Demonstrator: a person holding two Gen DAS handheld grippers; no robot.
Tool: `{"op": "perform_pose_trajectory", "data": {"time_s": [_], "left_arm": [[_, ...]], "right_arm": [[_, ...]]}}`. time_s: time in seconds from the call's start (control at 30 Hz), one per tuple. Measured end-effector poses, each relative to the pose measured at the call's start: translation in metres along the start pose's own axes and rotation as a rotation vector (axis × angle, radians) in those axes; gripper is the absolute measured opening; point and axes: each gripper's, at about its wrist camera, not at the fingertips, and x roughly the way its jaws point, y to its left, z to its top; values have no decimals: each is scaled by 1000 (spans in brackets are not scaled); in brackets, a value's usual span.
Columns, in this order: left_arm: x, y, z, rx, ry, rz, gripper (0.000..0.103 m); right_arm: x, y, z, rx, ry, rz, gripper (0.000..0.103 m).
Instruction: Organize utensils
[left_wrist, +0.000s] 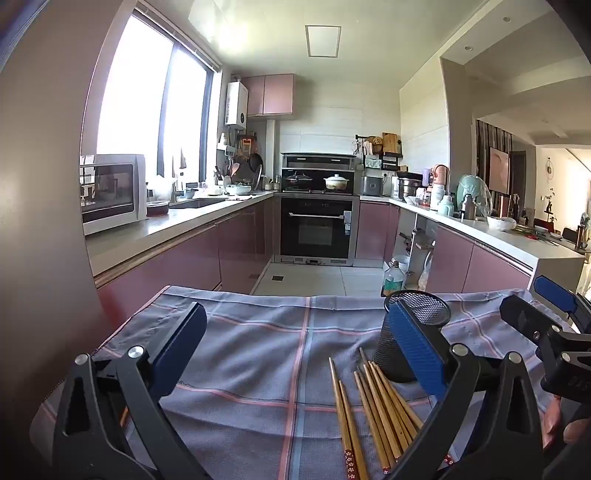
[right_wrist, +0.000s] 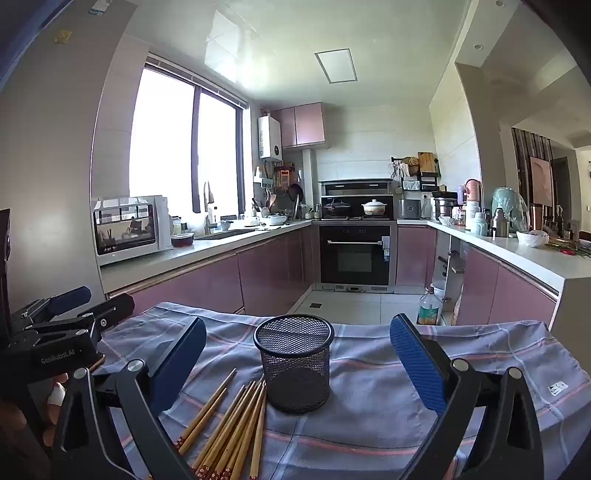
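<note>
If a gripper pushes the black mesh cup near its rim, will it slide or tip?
Probably tip: the mesh cup stands tall and empty, so likely light. The wrinkled cloth under it may catch its base rather than let it slide. Its wire mesh looks stiff.

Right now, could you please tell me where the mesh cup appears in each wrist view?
Left wrist view: the mesh cup stands right of centre, partly behind the right-hand blue pad.
Right wrist view: it stands in the middle, in full view.
Shared landmark: the chopsticks lie on the cloth just left of the cup in both views.
</note>
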Motion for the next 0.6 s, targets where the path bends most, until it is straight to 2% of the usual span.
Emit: {"op": "perform_pose_trajectory", "data": {"time_s": [0.27,0.3,0.6], "left_arm": [[3,1,1,-14,8,4,97],[-5,4,4,-8,-4,-13,97],[-12,0,6,-8,-16,-19,97]], "right_arm": [[1,2,0,7,3,6,96],[1,3,0,7,5,5,96],[-1,0,0,10,7,8,96]]}}
